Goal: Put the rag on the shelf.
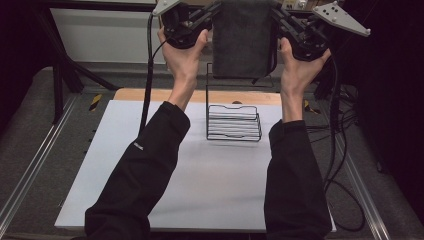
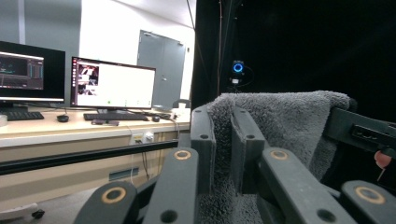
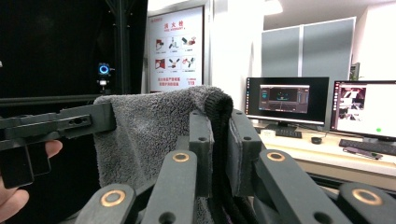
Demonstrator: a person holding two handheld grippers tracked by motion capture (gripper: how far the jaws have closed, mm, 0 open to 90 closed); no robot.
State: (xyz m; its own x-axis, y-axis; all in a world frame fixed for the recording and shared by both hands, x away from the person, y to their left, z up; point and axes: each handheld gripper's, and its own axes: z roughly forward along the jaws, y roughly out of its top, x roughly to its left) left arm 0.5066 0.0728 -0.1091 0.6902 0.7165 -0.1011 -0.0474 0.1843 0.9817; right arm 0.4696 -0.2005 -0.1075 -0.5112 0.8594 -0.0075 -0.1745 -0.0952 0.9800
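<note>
High view: person is holding a dark grey towel [image 1: 243, 37] stretched above the wire rack [image 1: 233, 122], which is standing on the white counter [image 1: 150, 170].

Left gripper [image 1: 212, 11] is pinching the towel's left top corner, jaws closed down on the cloth; left gripper view is showing pile squeezed between the pads.

Right gripper [image 1: 275, 12] is clamping the right top corner the same way.

Judgement: towel is probably heading for the rack's upright bar behind the basket. Keeping both corners level and taut, lowering evenly, centring over the rack; uneven tension is risking a slipped corner.
</note>
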